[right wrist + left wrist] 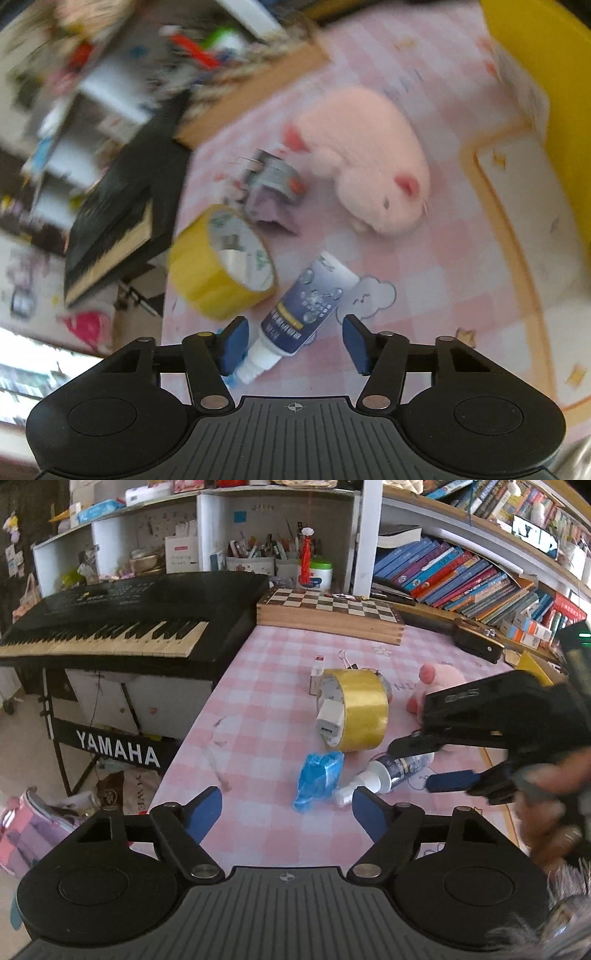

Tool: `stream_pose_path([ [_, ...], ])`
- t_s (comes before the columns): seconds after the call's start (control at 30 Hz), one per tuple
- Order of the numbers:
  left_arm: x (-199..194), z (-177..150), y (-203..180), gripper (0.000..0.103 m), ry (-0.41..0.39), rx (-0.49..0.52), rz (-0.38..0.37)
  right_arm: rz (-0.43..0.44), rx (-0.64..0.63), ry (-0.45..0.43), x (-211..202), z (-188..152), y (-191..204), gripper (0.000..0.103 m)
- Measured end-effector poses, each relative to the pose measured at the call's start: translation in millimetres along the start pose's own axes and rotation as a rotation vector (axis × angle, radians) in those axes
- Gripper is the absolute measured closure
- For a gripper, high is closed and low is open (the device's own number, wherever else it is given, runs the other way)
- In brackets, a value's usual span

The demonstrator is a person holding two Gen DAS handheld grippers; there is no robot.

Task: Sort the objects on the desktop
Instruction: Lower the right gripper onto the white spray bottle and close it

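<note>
Your left gripper (287,808) has its fingers apart over the tabletop (258,716), the blue bag (317,775) just ahead between them and the tape (354,709) beyond. Your right gripper (293,343) straddles the bottle (303,314), fingers apart, not pressing it; the plush (369,162) lies ahead.
</note>
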State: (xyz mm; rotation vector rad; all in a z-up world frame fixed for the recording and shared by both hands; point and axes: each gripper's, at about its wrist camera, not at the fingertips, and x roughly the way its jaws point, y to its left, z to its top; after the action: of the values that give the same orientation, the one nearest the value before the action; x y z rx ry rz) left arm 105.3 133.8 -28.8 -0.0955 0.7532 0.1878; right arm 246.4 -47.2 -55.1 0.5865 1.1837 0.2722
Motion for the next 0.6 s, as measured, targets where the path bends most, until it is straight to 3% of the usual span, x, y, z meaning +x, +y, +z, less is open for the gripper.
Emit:
stream_pose_path([
  [0.07, 1.5, 2.7, -3.7, 0.026, -0.004, 0.026, -0.002, -0.002, 0.013, -0.015, 7.4, 3.9, 1.3, 0.056],
  [0.17, 4.8, 6.4, -8.8, 0.026, -0.008, 0.060, -0.007, -0.031, -0.049, -0.025, 13.4, 7.8, 13.2, 0.057],
  [0.37, 25.8, 9.9, -8.2, 0.043, 0.034, 0.037, -0.036, -0.057, -0.239, -0.022, 20.3, 6.9, 29.4, 0.058],
  [0.6, 50.5, 12.8, -7.3, 0.047, 0.064, 0.008, -0.024, -0.124, -0.539, -0.019, 24.0, -1.0, 50.0, 0.065],
])
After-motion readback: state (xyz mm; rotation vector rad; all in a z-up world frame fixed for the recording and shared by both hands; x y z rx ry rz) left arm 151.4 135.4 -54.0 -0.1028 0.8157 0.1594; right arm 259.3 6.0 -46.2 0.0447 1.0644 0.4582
